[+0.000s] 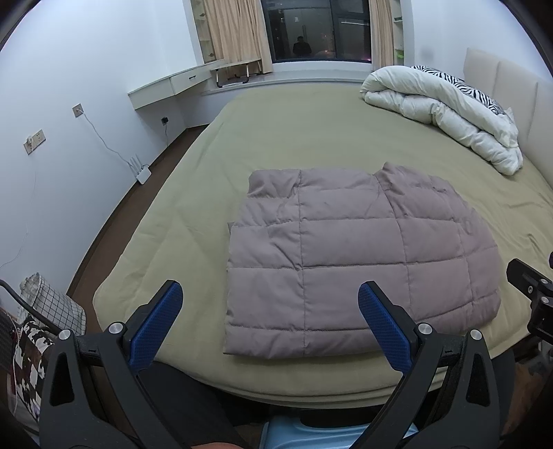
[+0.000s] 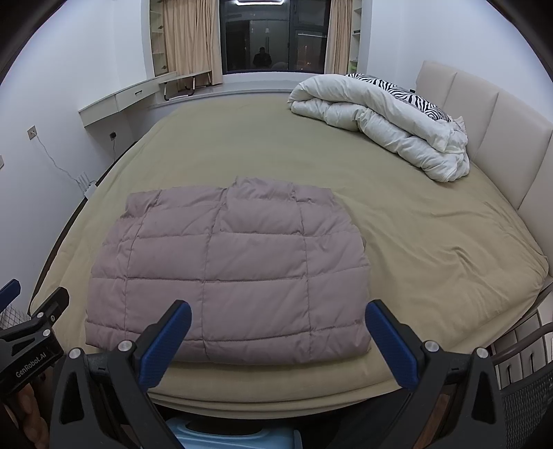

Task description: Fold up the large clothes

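I see the folded down jacket (image 1: 359,255) lying flat on the bed (image 1: 193,193), close to the near edge and roughly midway along it. It is a mauve-grey quilted piece, folded into a squarish packet. Its slightly longer axis runs from the near edge toward the far edge by the window (image 1: 314,31). The straight folded hem lies along the near edge; the uneven end with a raised collar-like bump (image 2: 262,184) points toward the window side.

My left gripper (image 1: 269,323) hovers over the near edge of the bed, jaws spread wide, nothing between the blue pads (image 1: 155,328). It sits in front of the jacket's near left corner, not touching it.

My right gripper (image 2: 278,340) hovers likewise at the near edge, jaws spread wide and empty, in front of the jacket's near right part. I cannot see contact with the fabric.

The two grippers are side by side; each shows at the margin of the other's view.

A white duvet (image 2: 383,117) is bundled at the far right corner of the bed against the headboard (image 2: 490,131), with a zebra-print pillow (image 2: 408,93) behind it, well apart from the jacket.
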Tool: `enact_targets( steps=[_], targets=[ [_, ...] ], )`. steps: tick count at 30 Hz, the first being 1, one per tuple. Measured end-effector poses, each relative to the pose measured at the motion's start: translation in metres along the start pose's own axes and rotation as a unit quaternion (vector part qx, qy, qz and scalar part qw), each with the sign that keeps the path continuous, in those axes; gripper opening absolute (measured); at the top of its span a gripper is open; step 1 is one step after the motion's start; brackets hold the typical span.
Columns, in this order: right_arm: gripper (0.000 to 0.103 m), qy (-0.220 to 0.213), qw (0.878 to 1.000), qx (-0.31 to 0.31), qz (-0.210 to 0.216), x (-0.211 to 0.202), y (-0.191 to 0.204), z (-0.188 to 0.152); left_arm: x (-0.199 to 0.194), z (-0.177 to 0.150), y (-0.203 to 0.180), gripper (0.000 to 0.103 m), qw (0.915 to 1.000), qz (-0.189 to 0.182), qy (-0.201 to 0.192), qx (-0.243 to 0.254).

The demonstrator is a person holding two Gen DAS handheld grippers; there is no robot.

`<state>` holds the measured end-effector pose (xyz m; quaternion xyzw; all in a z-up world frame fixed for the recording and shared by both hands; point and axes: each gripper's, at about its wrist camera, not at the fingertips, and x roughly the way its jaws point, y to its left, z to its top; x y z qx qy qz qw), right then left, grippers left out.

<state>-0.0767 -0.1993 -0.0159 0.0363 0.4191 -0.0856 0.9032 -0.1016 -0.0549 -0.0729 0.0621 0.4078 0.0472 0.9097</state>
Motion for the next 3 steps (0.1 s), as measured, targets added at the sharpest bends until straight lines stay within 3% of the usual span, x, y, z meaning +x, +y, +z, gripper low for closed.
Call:
enact_targets(
  steps=[3],
  targets=[
    [0.103,0.002,1.000,-0.002,0.002,0.0034,-0.0011,-0.0015,-0.0001,-0.0006,0.0002,0.103,1.0000,-0.001,-0.002,-0.002]
  ],
)
